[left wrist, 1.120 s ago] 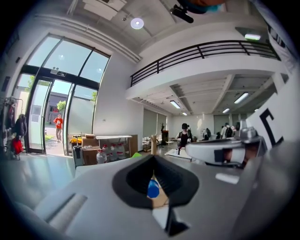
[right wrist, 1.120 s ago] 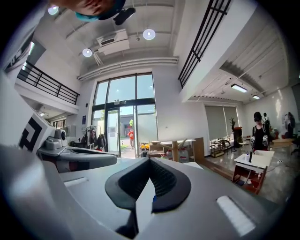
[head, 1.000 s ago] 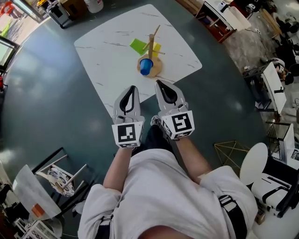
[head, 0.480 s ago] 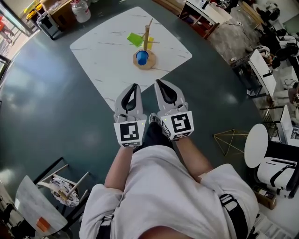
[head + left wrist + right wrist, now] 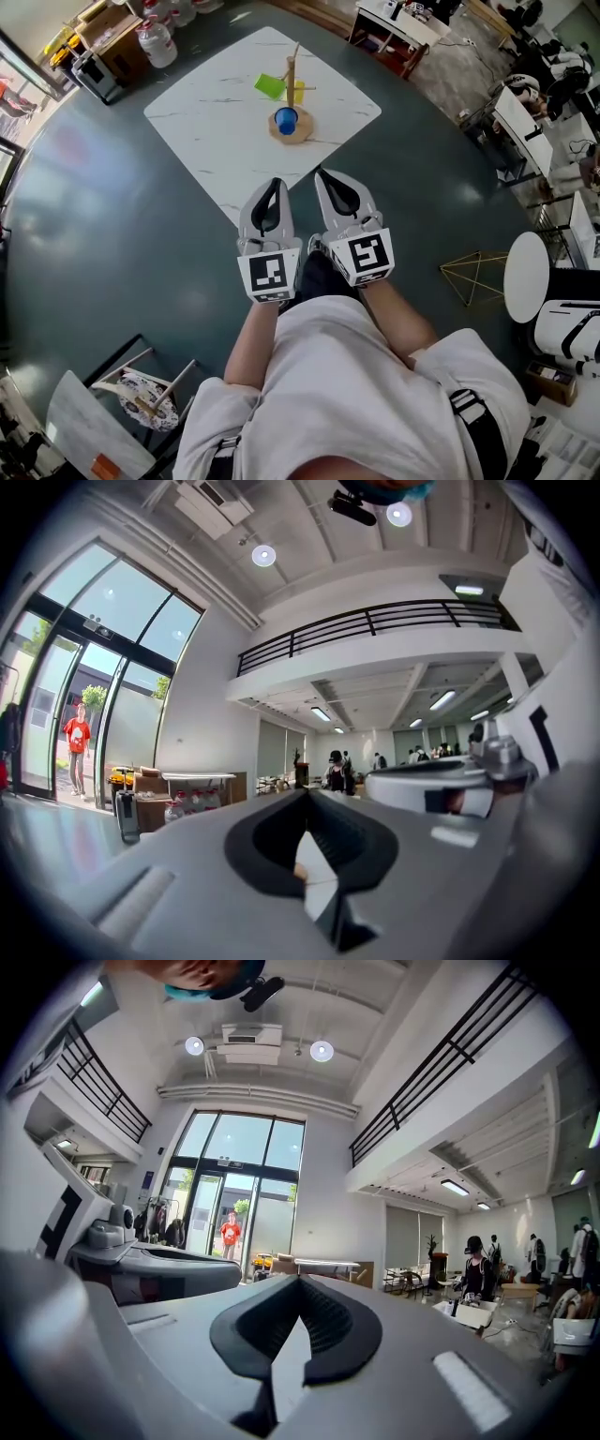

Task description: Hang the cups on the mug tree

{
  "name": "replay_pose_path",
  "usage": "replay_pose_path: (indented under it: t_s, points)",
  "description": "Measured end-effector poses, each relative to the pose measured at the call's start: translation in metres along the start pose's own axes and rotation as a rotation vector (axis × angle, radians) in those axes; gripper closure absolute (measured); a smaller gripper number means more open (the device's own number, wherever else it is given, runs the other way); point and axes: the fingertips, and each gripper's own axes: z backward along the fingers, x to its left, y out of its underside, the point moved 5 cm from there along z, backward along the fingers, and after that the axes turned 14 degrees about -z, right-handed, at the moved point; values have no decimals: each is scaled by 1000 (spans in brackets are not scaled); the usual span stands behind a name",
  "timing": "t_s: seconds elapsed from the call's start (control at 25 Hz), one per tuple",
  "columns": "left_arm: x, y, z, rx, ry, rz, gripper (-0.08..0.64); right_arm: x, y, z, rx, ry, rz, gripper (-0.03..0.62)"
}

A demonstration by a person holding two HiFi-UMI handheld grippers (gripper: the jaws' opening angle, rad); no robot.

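both hand-held grippers are pressed together on nothing, left hand-held gripper [image 5: 273, 185] and right hand-held gripper [image 5: 325, 175] mid-frame, well apart from the tabletop [image 5: 206, 112]. blue cup [image 5: 286, 119], green cup [image 5: 269, 86] and yellow cup [image 5: 299, 92] cluster at the mug tree [image 5: 292, 64], upper middle; too small to tell whether all hang, so no next move is settled.

The left gripper [image 5: 275, 183] and right gripper [image 5: 324, 173] drew back together from the table [image 5: 211, 112]. The mug tree [image 5: 292, 86] and blue cup [image 5: 286, 119] ended up farther ahead of their fingertips.
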Motion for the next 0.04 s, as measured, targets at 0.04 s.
replay_pose_path:
  t_s: [0.04]
  points:
    - [-1,-3,1,-4,1,-1,557,0,-2,2,-4,0,2,594]
